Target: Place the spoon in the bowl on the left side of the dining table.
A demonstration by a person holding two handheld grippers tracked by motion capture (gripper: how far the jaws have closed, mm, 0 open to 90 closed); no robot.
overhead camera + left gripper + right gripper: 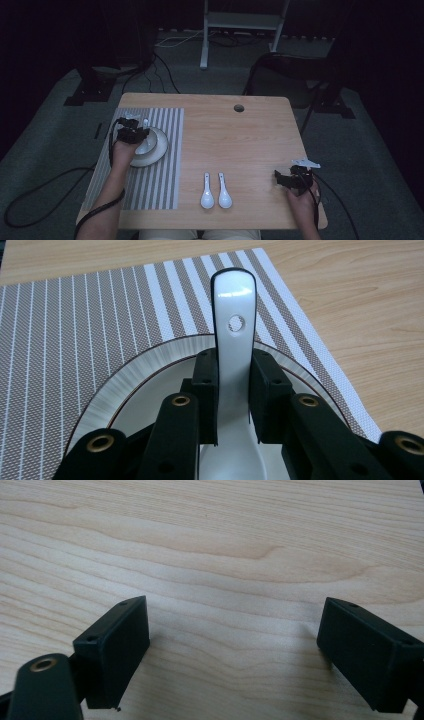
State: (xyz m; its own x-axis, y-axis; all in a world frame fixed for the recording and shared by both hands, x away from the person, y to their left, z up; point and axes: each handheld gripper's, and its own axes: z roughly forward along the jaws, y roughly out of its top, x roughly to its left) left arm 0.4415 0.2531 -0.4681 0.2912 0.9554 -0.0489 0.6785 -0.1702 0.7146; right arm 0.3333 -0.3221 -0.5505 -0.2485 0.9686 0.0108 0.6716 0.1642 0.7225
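A white ceramic spoon (234,355) is clamped between the jaws of my left gripper (235,375), handle pointing away, bowl end low over a white bowl (150,390). The bowl sits on a ribbed white plate (159,150) on the striped placemat (165,170). In the high view my left gripper (132,131) is over that bowl at the table's left. Two more white spoons (207,192) (224,192) lie side by side near the front middle. My right gripper (286,179) rests at the front right, jaws wide apart over bare wood (235,645), nothing between them.
The wooden table (240,135) has a round cable hole (239,108) near its far edge. Cables trail from both grippers off the table's sides. A metal stand (240,25) and a dark chair (295,75) are on the floor beyond the far edge.
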